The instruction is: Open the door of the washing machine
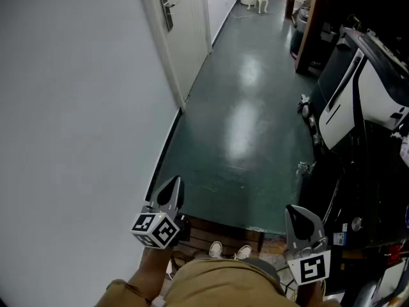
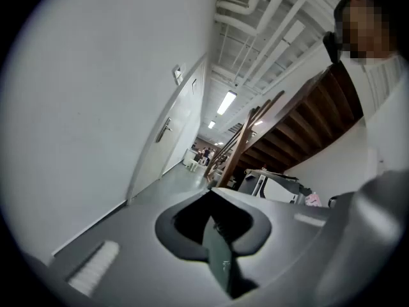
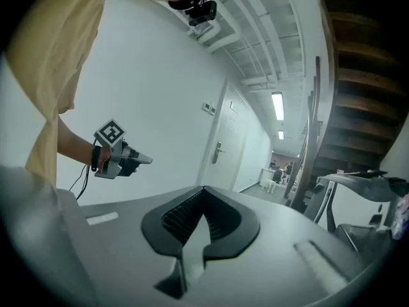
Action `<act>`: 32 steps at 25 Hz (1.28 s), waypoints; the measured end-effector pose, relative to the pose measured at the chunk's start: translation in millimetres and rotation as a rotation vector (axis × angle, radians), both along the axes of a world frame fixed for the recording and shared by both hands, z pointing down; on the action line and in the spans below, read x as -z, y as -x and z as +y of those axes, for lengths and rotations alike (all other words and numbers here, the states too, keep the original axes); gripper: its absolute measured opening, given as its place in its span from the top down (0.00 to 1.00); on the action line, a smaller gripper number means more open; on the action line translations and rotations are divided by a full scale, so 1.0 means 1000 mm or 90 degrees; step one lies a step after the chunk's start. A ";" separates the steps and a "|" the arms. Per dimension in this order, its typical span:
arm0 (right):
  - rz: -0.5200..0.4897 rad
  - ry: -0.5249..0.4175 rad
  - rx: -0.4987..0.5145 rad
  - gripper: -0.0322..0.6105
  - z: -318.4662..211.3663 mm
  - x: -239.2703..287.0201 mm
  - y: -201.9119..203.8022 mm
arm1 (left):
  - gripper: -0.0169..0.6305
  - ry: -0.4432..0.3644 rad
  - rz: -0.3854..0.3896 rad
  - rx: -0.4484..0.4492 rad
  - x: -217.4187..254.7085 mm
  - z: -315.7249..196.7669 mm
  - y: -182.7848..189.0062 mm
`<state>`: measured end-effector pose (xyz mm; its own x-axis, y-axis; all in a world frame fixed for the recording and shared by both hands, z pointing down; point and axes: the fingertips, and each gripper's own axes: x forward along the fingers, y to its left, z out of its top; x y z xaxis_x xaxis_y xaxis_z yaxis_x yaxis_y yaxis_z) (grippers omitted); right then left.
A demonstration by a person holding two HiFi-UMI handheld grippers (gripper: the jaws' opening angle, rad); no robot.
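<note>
No washing machine shows in any view. In the head view my left gripper [image 1: 171, 185] hangs low at the left, close to the white wall, its jaws together with nothing between them. My right gripper [image 1: 296, 213] hangs low at the right, jaws also together and empty. Both point roughly level down a corridor. The left gripper view shows its jaws [image 2: 211, 194] meeting at a point. In the right gripper view its own jaws [image 3: 203, 189] meet too, and the left gripper [image 3: 147, 161] appears at the left, held in a hand.
A dark green glossy floor [image 1: 246, 126] runs ahead. A white door [image 1: 185, 24] with a metal handle [image 1: 166, 10] is in the left wall. White and black machines [image 1: 358, 88] crowd the right side under a wooden staircase [image 2: 300, 120]. A white stool [image 1: 259, 2] stands far off.
</note>
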<state>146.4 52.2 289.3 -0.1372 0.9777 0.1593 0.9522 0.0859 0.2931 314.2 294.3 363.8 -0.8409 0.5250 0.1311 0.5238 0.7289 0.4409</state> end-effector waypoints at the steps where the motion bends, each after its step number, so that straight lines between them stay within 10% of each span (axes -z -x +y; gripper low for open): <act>1: -0.001 0.002 -0.003 0.94 -0.003 0.001 0.005 | 0.88 -0.007 -0.005 0.002 -0.001 -0.002 0.005; 20: 0.060 0.016 -0.065 0.94 -0.078 -0.015 0.028 | 0.87 -0.055 -0.047 0.019 -0.015 -0.029 0.015; 25: 0.073 0.009 -0.075 0.94 -0.064 -0.020 0.022 | 0.22 -0.061 -0.043 -0.006 -0.016 -0.009 0.006; 32: 0.043 0.001 -0.043 0.94 -0.016 -0.016 -0.008 | -0.01 -0.088 -0.029 -0.047 -0.021 0.022 -0.016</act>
